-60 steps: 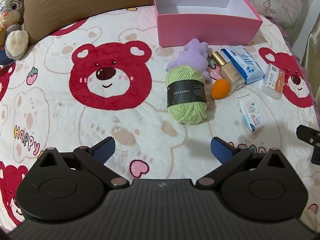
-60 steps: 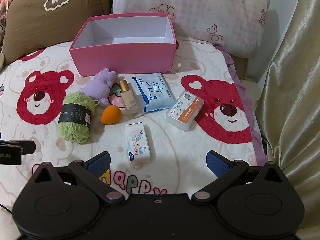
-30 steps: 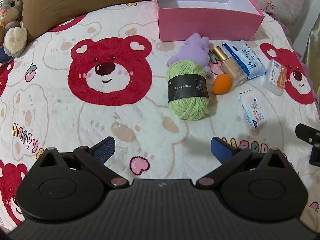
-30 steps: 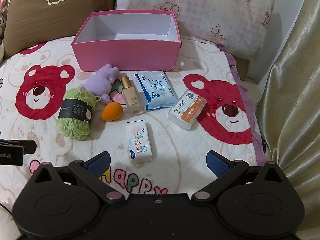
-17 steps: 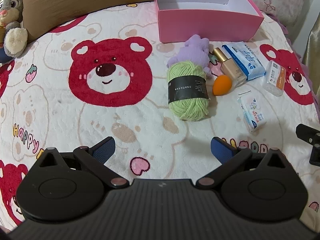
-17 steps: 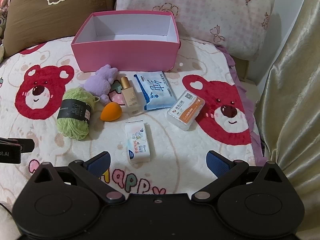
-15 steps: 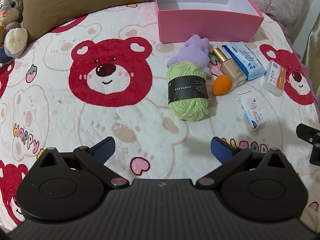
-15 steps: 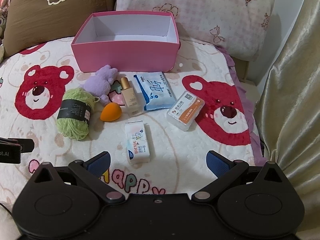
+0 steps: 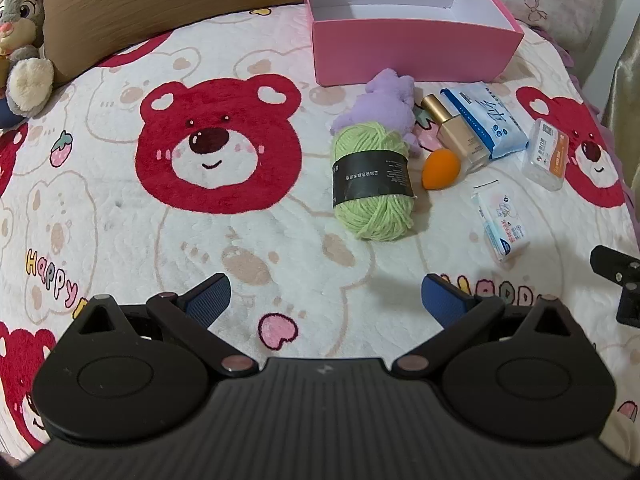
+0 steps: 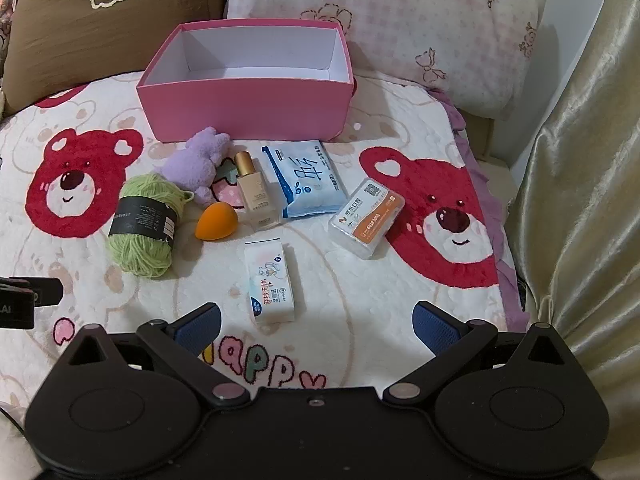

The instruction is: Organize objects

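Two grippers hang above the bed, both with jaws spread wide and holding nothing. The right gripper [image 10: 316, 320] is the closer one to the clutter: the small tissue pack [image 10: 270, 282] lies just ahead of its jaws, a little toward the left jaw, long axis running straight away toward the pink box [image 10: 244, 106]. That lie suits a grasp across its short width, I judge. The left gripper [image 9: 326, 300] has the green yarn ball [image 9: 372, 184] ahead and slightly toward its right jaw, well apart from it, the dark paper band crossing the ball sideways.

Measured from the pink box, which stands open and empty at the far side of the blanket [image 10: 360, 288]: the purple plush [image 10: 198, 164] lies just before its front wall, the yarn nearer than the plush, the foundation bottle [image 10: 256, 194] and blue wipes pack [image 10: 306, 178] before the box's middle, the orange sponge [image 10: 216, 222] touching or just beside the bottle's base, and the clear orange-labelled case [image 10: 366, 218] off the box's right corner.

Writing: the blanket spells "Happy"; the wipes pack, tissue pack and case carry Chinese characters too small to read surely; the yarn band's print is illegible.
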`<state>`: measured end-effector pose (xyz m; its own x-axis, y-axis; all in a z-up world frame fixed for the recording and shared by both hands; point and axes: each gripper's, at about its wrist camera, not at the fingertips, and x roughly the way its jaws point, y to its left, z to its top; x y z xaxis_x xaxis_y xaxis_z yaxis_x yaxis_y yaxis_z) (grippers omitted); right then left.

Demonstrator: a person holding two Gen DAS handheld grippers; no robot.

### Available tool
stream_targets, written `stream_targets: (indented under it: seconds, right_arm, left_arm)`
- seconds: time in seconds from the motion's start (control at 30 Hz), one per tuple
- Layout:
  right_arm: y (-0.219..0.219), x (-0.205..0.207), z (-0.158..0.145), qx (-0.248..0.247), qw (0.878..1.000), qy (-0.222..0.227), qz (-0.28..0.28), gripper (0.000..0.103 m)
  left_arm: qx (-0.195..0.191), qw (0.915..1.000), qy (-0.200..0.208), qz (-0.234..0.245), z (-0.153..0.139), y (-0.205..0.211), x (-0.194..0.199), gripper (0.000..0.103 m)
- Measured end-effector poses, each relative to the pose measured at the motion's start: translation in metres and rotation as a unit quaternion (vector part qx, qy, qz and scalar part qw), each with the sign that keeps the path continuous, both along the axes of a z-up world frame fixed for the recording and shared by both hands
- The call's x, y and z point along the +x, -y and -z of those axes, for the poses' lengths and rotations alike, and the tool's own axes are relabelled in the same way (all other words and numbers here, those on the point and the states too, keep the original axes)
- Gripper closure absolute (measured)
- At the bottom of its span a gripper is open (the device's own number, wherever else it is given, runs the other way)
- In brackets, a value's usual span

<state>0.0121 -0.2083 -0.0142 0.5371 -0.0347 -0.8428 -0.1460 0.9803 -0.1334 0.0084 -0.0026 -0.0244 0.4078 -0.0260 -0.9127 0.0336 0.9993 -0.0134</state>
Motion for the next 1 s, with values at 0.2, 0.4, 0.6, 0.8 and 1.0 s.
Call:
stream_targets:
  seconds: [0.2,0.4,0.6,0.8,1.0]
  right_arm:
    - [0.001,0.0,0.001,-0.002,1.0,-0.002,-0.002,0.0]
    - [0.001,-0.001,-0.002,0.005,1.0,-0.001,-0.007,0.0]
    - [-0.005,0.002,-0.028,0.029,0.998,0.015,-0.053,0.0]
    - [-0.026,0.011,-0.056,0.051,0.986,0.03,-0.154,0.0]
    - [-0.047,0.026,-0.074,0.063,0.971,0.017,-0.231,0.0]
  left_arm:
    - [0.0,1.0,0.0,0.0,0.0,0.0,0.0,0.0]
    - [0.0,1.0,0.001,0.008,-0.006,0.002,0.0,0.0]
    - [-0.012,0.9998,0.015,0.01,-0.032,-0.014,0.004,0.0]
    - [0.003,0.9979,0.049,0.043,-0.062,-0.021,0.017,0.0]
    - [-0.017,0.9976,0.063,0.023,-0.077,-0.037,0.034,0.001]
